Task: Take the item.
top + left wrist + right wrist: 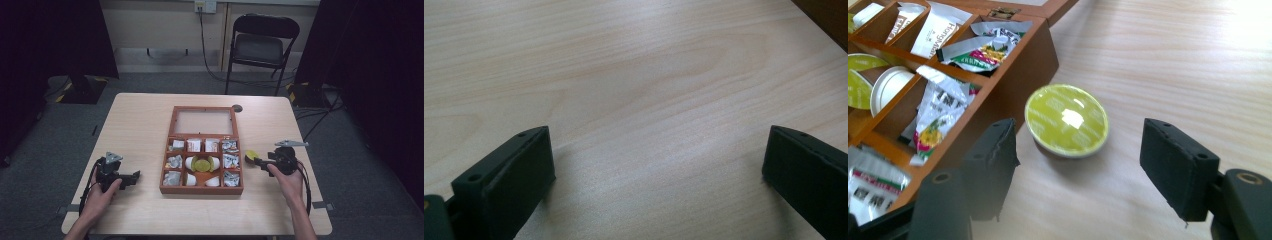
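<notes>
Right tongs (1078,165): jaws apart and gripping nothing, low over the surface (140,120) just right of the box.
Capsule (1066,120): green-lidded, sitting on the surface just beside the wooden box (1013,65), ahead of the right tongs, free of both jaws.
Box: lid open, its compartments holding sachets and what look like more capsules.
Left tongs (654,170): jaws wide apart with bare wood between them, well left of the box.
</notes>
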